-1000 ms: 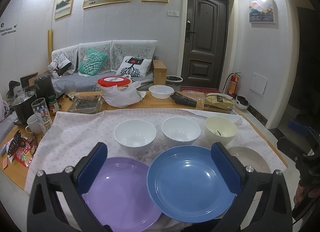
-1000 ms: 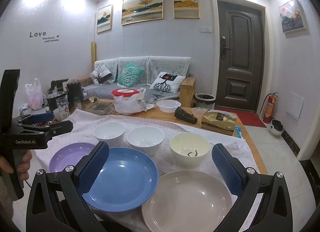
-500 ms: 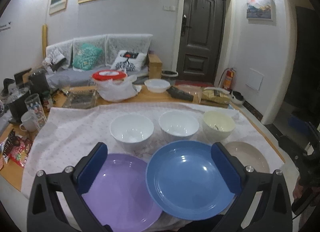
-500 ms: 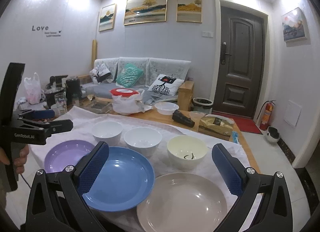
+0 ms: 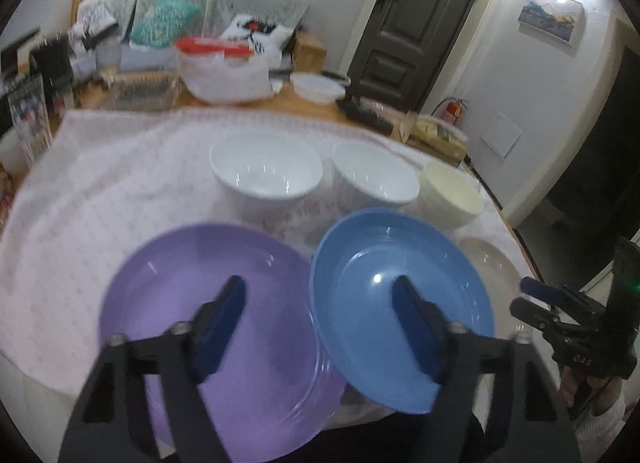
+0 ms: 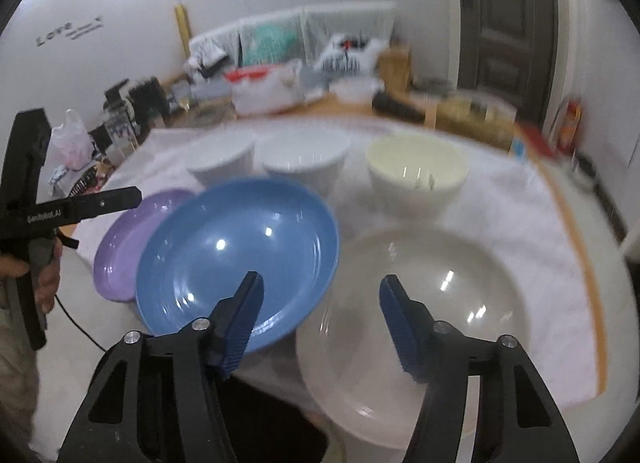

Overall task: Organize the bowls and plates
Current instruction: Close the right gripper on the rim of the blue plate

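Now both grippers' fingers closing on nothing above blue plate point(image 6: 240, 255), beige plate point(image 6: 432, 295), purple plate point(image 5: 208, 315).

Plates, three, along the near edge of the cloth: one purple plate point(image 5: 208, 323), one blue plate point(image 5: 380, 275), one beige plate point(image 6: 432, 303).

Bowls on the cloth, three, in a row behind the plates: two white bowls point(image 5: 266, 169) point(image 5: 374, 179), one cream bowl point(image 6: 416, 173).

Possibly a fourth bowl, white bowl point(image 5: 318, 87), on bare wood further back; blurred.
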The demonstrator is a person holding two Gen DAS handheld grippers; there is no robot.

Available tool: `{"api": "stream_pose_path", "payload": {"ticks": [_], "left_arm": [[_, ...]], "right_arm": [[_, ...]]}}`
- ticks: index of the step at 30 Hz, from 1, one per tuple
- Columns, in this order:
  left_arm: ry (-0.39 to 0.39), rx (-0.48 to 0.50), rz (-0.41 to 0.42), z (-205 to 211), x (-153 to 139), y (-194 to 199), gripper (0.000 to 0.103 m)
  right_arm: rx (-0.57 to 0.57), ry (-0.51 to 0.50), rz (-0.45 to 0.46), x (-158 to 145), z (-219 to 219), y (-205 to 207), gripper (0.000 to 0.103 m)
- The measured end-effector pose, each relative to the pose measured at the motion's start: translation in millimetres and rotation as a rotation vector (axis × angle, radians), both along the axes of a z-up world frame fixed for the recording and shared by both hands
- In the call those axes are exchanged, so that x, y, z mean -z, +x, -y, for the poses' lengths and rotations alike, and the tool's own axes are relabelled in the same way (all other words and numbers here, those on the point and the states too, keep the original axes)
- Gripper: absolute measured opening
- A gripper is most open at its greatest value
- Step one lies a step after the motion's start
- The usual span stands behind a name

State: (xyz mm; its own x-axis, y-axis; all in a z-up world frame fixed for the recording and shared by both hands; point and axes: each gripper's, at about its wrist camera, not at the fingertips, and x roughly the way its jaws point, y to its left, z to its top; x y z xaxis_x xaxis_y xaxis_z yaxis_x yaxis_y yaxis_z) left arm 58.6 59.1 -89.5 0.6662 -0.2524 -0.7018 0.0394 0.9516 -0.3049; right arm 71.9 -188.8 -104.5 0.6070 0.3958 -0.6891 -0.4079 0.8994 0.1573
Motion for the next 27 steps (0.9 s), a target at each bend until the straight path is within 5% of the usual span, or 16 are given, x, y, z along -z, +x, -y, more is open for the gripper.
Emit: {"api": "stream_pose_path", "payload": {"ticks": [2,15,27], "left_arm": [[0.002,-0.005,-0.030,1.3,10.7,1.8,0.045],[-0.003,0.013,-0.088,8.9,39.1,11.8,0.009],[0.014,0.049,-0.067,27.6,26.2,17.2,0.007]], "right_arm": [[0.005,0.005,-0.040,9.4,-0.4,6.2,0.049],[0.001,0.026,-0.141,28.7,-14.5,24.2,0.012],[0.037,0.016,-0.122,24.6,-3.5,19.1,0.012]]}}
